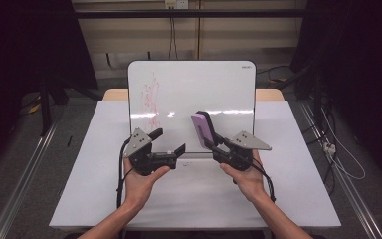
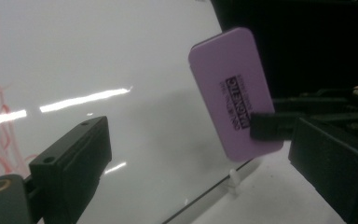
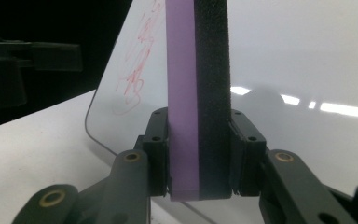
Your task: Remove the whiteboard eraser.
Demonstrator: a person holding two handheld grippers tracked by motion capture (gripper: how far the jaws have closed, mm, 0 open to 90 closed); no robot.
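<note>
My right gripper (image 1: 213, 144) has its jaws pinching the eraser (image 1: 202, 129) at its lower end, one jaw on the purple plastic back, one on the black felt, so it stands upright in front of the whiteboard (image 1: 191, 89) with the red scribble (image 1: 150, 99) off at about 10 o'clock from it. It should be light, with a stiff, fairly slick back and a soft felt that gives, so I'd keep the grip low across the thickness and press the felt flat. My left gripper (image 1: 169, 144) has its jaws spread with nothing between them, near the board's bottom edge above the surface (image 1: 79, 189).
</note>
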